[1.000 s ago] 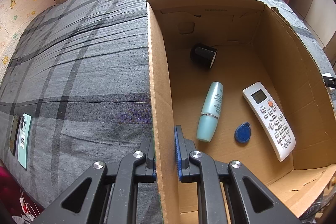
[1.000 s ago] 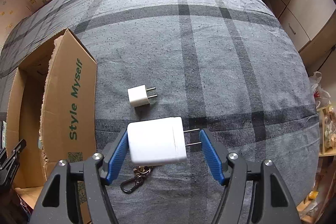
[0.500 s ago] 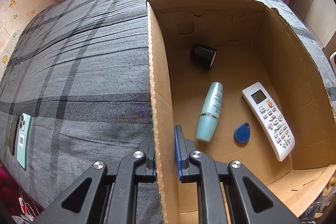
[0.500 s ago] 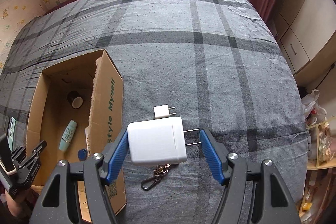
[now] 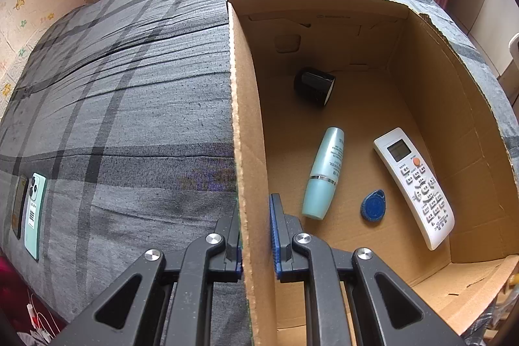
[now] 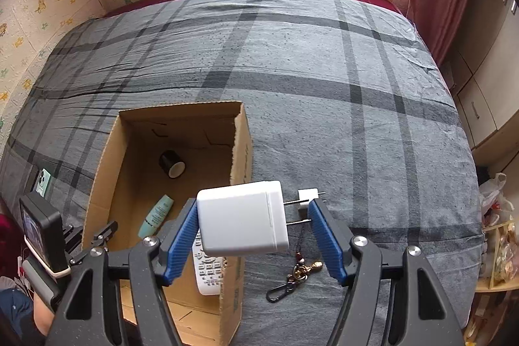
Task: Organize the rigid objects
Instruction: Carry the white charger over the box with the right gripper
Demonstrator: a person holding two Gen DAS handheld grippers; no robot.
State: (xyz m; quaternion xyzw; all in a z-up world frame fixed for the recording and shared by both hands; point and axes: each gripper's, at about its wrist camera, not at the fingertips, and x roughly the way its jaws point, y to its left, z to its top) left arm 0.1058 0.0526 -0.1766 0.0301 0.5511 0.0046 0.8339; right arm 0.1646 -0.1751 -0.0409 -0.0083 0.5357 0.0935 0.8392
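Since a second ago the right tongs point(image 6: 253, 235) have risen and swung toward the cardboard box point(image 6: 241, 132), so that its whole open top and more of the bed now show beneath them, while the left tongs point(image 5: 254, 235) have kept their place. Between the right tongs' blue pads sits a large white charger point(image 6: 241, 218), gripped with its two metal prongs pointing right against the right pad; it hangs in the air over the box's right wall, above the near part of the box. On the grey plaid bedsheet point(image 6: 292, 70) just right of the box lie a small white plug adapter point(image 6: 306, 196), partly hidden behind the right finger, and nearer, a keychain with a black clip point(image 6: 292, 278). The left tongs are clamped tight on the box's left wall point(image 5: 248, 151), one pad outside and one inside. Inside the box lie a black cylindrical cap or jar point(image 5: 314, 85) at the far end, a pale teal bottle point(image 5: 322, 174) on its side, a blue key fob point(image 5: 373, 205) to its right, and a white remote control point(image 5: 415, 187) along the right wall. Two phones point(image 5: 32, 200), one mint green, lie side by side at the bed's left edge.
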